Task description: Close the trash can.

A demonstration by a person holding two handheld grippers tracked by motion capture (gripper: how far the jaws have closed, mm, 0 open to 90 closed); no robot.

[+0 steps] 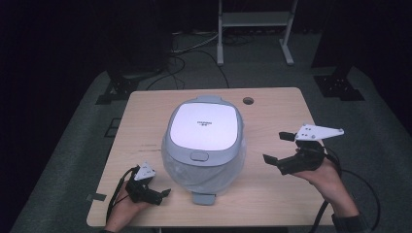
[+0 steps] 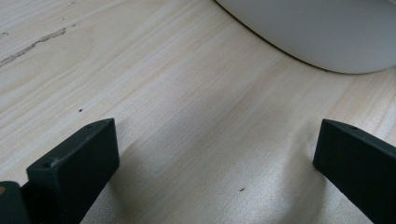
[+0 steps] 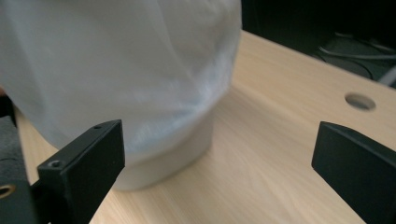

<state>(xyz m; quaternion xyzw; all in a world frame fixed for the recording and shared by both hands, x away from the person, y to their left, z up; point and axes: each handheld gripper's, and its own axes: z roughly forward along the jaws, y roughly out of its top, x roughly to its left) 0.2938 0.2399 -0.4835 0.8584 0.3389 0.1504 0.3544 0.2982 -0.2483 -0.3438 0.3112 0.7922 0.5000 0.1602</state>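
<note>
Flanking a white, rounded rice cooker [image 1: 204, 145] with a grey-rimmed lid — two black two-jaw grippers, both empty.

It stands mid-way across the pale wooden table [image 1: 277, 189], its lid down. The right gripper [image 1: 279, 148] hovers just beside its right flank, jaws spread wide with nothing between them. The left gripper [image 1: 163, 194] sits low near the table's front-left edge, close to the cooker's base — jaws likewise wide apart over bare wood.
</note>
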